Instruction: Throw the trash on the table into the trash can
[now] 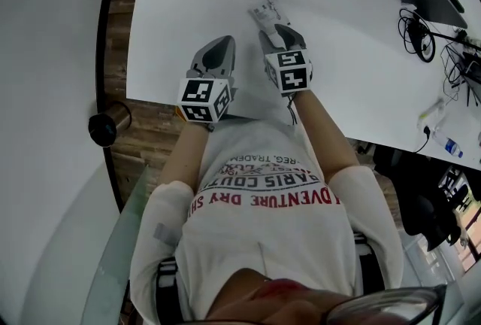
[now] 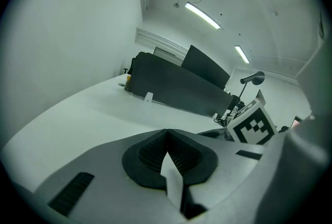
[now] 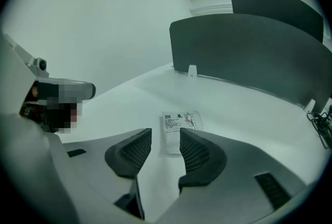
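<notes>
A white counter (image 1: 338, 30) is seen from above, with a person in a white printed T-shirt (image 1: 263, 226) at its near edge and a gripper held in each hand. A small flat paper packet (image 1: 269, 11), white with dark print, lies on the counter just beyond the right gripper (image 1: 276, 33). In the right gripper view the packet (image 3: 180, 122) is shown flat on the surface. Its long axis runs from near to far, roughly in line with the gripper, and its printed end points to the far side. The right gripper's fingers (image 3: 199, 153) are spread apart, and the near end of the packet is framed between them without being pressed by either pad. The left gripper (image 1: 218, 45) is held beside it, to the left, over bare counter. Its fingers (image 2: 150, 155) are clenched, with their tips meeting. A dark partition panel (image 3: 249, 52) stands along the far edge of the counter. Cables (image 1: 417, 34) lie at the far right.
</notes>
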Motion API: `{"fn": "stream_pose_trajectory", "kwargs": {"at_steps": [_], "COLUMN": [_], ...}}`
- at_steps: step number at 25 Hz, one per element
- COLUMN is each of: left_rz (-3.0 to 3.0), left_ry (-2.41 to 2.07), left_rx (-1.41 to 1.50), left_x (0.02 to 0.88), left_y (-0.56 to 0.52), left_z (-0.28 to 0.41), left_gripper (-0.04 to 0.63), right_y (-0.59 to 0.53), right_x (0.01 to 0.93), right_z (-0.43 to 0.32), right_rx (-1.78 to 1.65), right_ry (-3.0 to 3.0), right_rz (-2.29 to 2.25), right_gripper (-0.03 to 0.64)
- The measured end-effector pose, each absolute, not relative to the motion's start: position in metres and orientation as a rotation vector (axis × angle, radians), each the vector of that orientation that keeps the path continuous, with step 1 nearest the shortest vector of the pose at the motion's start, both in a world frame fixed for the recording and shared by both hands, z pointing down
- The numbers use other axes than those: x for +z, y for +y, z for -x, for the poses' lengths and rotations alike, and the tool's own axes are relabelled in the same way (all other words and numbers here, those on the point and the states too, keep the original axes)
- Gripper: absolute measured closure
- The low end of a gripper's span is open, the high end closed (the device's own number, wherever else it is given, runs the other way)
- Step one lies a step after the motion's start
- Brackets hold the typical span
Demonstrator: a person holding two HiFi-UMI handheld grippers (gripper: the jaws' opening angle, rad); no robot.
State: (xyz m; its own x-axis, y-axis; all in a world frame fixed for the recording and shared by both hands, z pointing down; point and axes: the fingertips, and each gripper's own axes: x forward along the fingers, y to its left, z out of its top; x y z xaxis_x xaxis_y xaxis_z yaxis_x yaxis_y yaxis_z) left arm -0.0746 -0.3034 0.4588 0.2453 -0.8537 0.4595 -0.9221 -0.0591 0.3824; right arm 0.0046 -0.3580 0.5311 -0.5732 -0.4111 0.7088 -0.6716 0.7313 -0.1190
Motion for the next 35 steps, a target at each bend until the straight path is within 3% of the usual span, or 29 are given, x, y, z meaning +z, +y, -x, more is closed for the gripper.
{"fn": "stream_pose_trajectory", "kwargs": {"at_steps": [6, 9, 11, 23, 29, 35], "left_rz": [-1.912, -1.888, -1.871, -1.764, -1.559, -1.287], "left_ry": [-1.554, -1.554, -1.561, -1.8, -1.997, -2.187], "left_rx": [0.16, 0.151, 0.145, 0.038, -0.046, -0.102], "left_x": [0.485, 0.493, 0.495, 0.453, 0.449, 0.45], "left_y": [-0.31, -0.308, -0.305, -0.247, -0.164, -0.063], "left_z": [0.093, 0.095, 0.093, 0.032, -0.006, -0.002], "left_gripper": [0.572, 0.572, 0.572, 0.572, 0.572, 0.572], "right_y": [-0.373, -0.371, -0.369, -0.321, -0.25, -0.16], "right_x": [0.571, 0.572, 0.573, 0.511, 0.489, 0.488], "right_z": [0.008, 0.009, 0.006, -0.027, -0.041, -0.022], "right_rx": [0.461, 0.455, 0.448, 0.338, 0.23, 0.145], "right_ry": [-2.133, -2.145, -2.145, -2.352, -2.449, -2.474], "right_rz": [-0.814, -0.783, -0.781, -0.562, -0.295, 0.006], "right_gripper": [0.456, 0.497, 0.56, 0.569, 0.569, 0.569]}}
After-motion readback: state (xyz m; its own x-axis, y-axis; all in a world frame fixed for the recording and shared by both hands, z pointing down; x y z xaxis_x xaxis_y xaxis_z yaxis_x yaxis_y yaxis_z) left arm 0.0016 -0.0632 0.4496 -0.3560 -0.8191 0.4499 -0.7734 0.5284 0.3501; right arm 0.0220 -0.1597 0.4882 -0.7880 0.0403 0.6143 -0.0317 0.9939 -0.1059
